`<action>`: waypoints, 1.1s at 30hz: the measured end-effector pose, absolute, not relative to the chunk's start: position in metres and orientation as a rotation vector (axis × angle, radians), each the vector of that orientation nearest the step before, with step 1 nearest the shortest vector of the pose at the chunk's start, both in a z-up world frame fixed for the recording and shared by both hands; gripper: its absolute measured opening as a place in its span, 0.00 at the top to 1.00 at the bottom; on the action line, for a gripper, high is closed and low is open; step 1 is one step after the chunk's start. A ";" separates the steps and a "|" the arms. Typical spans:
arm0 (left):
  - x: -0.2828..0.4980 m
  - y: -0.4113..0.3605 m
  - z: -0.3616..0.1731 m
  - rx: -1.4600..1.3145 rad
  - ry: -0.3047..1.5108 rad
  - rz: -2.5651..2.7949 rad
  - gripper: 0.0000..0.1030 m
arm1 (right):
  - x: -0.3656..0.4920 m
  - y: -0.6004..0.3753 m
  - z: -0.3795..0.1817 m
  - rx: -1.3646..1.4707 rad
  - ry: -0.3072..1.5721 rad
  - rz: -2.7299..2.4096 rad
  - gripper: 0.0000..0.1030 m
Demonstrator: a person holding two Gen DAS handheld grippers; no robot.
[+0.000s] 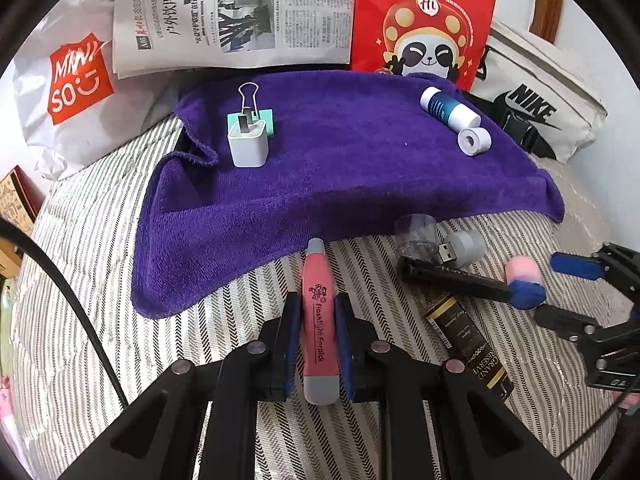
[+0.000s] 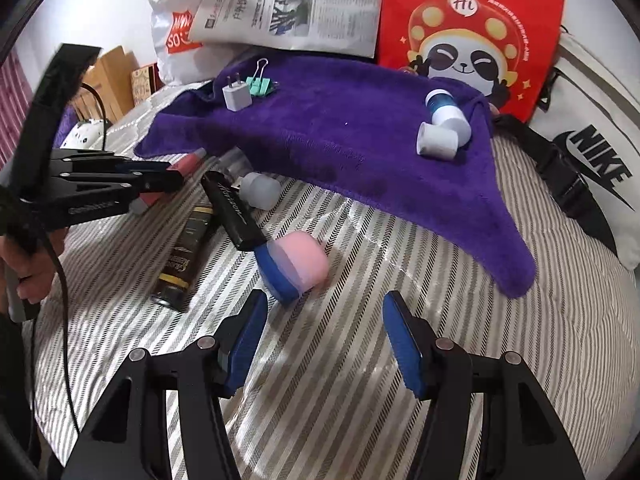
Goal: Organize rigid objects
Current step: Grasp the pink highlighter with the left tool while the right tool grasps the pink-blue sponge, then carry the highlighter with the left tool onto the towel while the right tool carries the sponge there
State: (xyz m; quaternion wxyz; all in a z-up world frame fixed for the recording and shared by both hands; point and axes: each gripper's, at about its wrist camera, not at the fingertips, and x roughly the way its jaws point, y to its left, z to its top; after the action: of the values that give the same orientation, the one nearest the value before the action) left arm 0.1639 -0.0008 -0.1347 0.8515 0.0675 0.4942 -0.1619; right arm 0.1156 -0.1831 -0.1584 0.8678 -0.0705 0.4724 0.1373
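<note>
My left gripper (image 1: 318, 300) is shut on a pink flashlight earpick (image 1: 318, 320), which lies on the striped bed cover just in front of the purple towel (image 1: 340, 168). In the right wrist view, my right gripper (image 2: 325, 300) stands open over the cover with nothing between its pads. Just beyond it lies a pink and blue round piece (image 2: 296, 264) at the end of a black bar (image 2: 236, 212). On the towel sit a white charger plug (image 1: 247, 144), a green binder clip (image 1: 266, 120), a blue and white bottle (image 1: 446, 108) and a white cap (image 1: 474, 140).
A white USB lamp (image 1: 464, 248), a clear cap (image 1: 416, 236) and a black and gold tube (image 1: 468, 344) lie between the grippers. A newspaper (image 1: 232, 12), a red panda bag (image 1: 424, 16), a Miniso bag (image 1: 76, 80) and a Nike bag (image 1: 536, 108) line the back.
</note>
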 end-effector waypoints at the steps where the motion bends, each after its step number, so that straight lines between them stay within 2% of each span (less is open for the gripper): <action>1: 0.163 0.000 -0.135 0.131 1.039 -0.341 0.83 | 0.118 -0.181 -0.161 -0.157 0.992 0.289 0.42; 5: 0.160 -0.003 -0.136 0.160 1.029 -0.336 0.83 | 0.123 -0.172 -0.162 -0.192 0.967 0.300 0.43; 7: 0.158 -0.005 -0.136 0.176 1.024 -0.330 0.83 | 0.127 -0.168 -0.163 -0.196 0.950 0.305 0.52; 8: 0.158 -0.006 -0.136 0.183 1.021 -0.329 0.83 | 0.129 -0.166 -0.163 -0.178 0.947 0.321 0.65; 21: 0.152 -0.009 -0.136 0.199 1.018 -0.316 0.83 | 0.123 -0.165 -0.165 -0.144 0.939 0.263 0.64; 33: 0.157 0.001 -0.134 0.095 1.040 -0.326 0.84 | 0.126 -0.170 -0.155 -0.131 0.976 0.211 0.64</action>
State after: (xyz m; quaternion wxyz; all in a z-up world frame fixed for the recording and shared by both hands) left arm 0.1568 0.0008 -0.1344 0.8542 0.0450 0.4944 -0.1548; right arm 0.1255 -0.1697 -0.1548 0.8758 -0.0629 0.4678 0.1013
